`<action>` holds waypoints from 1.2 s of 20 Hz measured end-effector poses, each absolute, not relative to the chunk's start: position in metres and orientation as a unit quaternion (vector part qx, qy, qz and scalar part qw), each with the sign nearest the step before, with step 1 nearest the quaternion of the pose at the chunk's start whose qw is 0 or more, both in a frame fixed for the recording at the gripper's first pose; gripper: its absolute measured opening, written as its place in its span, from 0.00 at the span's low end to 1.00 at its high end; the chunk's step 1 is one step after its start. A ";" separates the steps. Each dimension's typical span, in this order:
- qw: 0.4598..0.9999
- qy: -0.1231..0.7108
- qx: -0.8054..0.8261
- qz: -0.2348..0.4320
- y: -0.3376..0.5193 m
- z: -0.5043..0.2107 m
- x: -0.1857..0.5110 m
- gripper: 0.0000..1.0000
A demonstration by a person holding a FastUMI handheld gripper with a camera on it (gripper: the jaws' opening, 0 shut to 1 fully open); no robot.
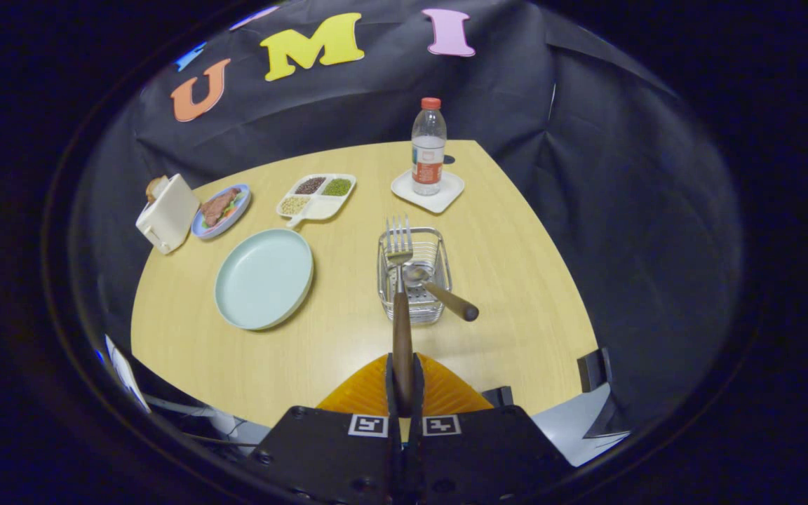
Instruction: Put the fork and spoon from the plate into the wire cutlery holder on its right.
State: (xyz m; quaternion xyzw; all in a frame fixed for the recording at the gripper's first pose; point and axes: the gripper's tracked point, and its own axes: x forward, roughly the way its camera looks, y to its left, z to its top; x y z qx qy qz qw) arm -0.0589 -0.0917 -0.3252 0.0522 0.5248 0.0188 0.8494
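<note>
Hand-held gripper (404, 393) clamps fork (400, 280).

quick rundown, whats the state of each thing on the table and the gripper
gripper: shut on the fork handle
fork: held, tines over the wire cutlery holder
spoon: in the holder, handle sticking out
wire cutlery holder: upright
plate: empty
bottle: upright, capped, on a white coaster

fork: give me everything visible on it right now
The fork has a shiny metal head with four tines and a dark brown, wood-looking handle. The gripper is shut on the handle, which runs forward between the two fingers, tines pointing away. The head shows over the wire cutlery holder, beside the spoon already lying in it. Whether the fork touches holder or spoon cannot be told. It is off the plate.
</note>
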 end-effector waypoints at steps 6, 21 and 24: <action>0.863 0.501 0.059 0.021 -0.094 -0.315 -0.049 0.11; 0.916 0.400 0.025 0.026 -0.067 -0.248 -0.005 0.88; 0.937 0.347 0.005 0.028 -0.051 -0.217 0.011 0.89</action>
